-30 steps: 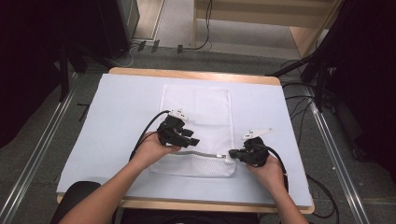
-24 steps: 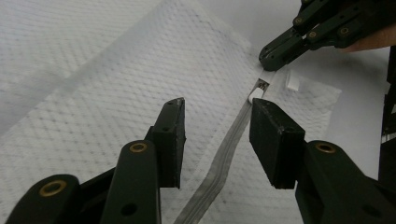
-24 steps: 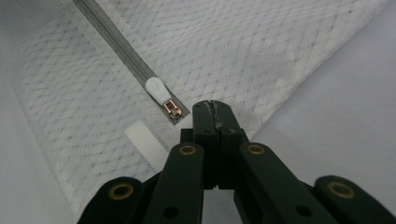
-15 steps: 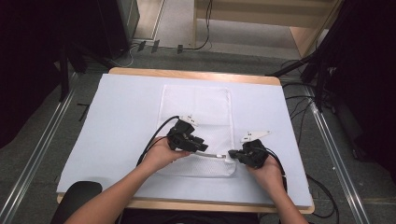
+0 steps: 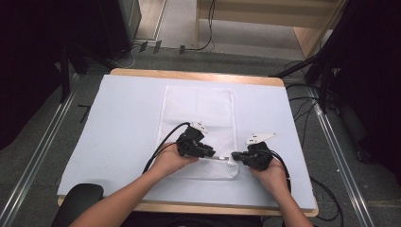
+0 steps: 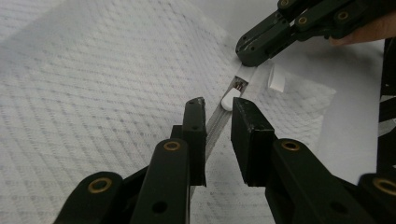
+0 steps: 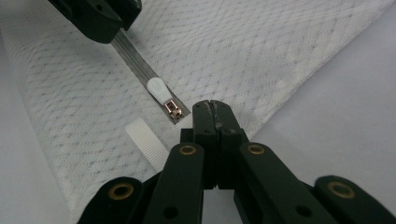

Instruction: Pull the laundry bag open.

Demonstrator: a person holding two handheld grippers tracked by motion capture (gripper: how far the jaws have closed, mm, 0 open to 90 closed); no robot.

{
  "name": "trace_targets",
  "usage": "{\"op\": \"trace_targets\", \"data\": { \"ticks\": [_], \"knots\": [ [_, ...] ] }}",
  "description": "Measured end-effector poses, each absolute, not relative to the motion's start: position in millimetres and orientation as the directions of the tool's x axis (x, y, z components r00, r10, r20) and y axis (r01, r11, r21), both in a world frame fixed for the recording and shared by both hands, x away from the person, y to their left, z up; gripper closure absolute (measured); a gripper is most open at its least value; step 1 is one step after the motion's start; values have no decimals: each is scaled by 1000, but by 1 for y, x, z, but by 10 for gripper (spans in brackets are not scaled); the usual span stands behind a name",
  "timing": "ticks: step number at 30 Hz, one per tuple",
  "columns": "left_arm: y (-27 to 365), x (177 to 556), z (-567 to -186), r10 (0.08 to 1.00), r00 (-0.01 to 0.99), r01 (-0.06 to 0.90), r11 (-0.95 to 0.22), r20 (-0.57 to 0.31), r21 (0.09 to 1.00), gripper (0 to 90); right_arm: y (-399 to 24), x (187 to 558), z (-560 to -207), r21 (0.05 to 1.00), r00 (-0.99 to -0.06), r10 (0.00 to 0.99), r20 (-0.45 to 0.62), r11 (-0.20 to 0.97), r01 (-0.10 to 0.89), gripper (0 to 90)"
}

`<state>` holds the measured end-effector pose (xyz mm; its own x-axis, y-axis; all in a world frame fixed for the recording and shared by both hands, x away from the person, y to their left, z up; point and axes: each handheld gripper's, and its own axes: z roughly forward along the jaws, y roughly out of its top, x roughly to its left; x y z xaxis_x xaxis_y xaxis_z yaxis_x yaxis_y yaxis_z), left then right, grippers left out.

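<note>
A white mesh bag (image 5: pixel 198 111) lies flat on the table, its zipper (image 6: pixel 215 123) along the near edge. My right gripper (image 7: pixel 212 107) is shut on the bag's fabric at the end of the zipper, beside the copper slider (image 7: pixel 173 111). My left gripper (image 6: pixel 218 105) hovers over the zipper tape, and its jaws have just been closing. The white zipper pull (image 6: pixel 229 99) lies just past its tips, untouched by the pads. In the high view the left gripper (image 5: pixel 213 155) and right gripper (image 5: pixel 235 156) nearly meet tip to tip.
A pale cloth (image 5: pixel 123 123) covers the wooden table (image 5: pixel 189 74). A white ribbon tab (image 7: pixel 144 140) sticks out of the bag beside the right gripper. Cables (image 5: pixel 163 144) trail from both grippers. A dark chair back (image 5: pixel 78 198) sits at the near left edge.
The left hand has moved right and lower along the bag's near edge, toward the right gripper, and its jaws have narrowed. The right hand has stayed put.
</note>
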<state>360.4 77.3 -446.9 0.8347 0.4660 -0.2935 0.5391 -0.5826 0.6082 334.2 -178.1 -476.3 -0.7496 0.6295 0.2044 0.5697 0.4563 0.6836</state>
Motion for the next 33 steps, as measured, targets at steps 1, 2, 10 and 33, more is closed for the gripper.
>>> {"op": "trace_targets", "data": {
  "ticks": [1, 2, 10, 33],
  "knots": [
    [76, 360, -448, 466, 836, 538, -588, -291, 603, 763, -178, 334, -476, 682, -751, 629, 200, 461, 568, 900],
    [75, 360, -449, 463, 838, 535, -594, -289, 601, 764, -178, 334, -476, 682, -751, 629, 200, 461, 568, 900],
    [64, 361, -457, 461, 837, 539, -605, -294, 586, 769, -177, 334, -475, 682, -757, 626, 185, 474, 558, 900],
    [37, 358, -466, 457, 819, 571, -597, -346, 563, 825, -175, 333, -474, 675, -758, 630, 169, 486, 555, 900]
  ]
}}
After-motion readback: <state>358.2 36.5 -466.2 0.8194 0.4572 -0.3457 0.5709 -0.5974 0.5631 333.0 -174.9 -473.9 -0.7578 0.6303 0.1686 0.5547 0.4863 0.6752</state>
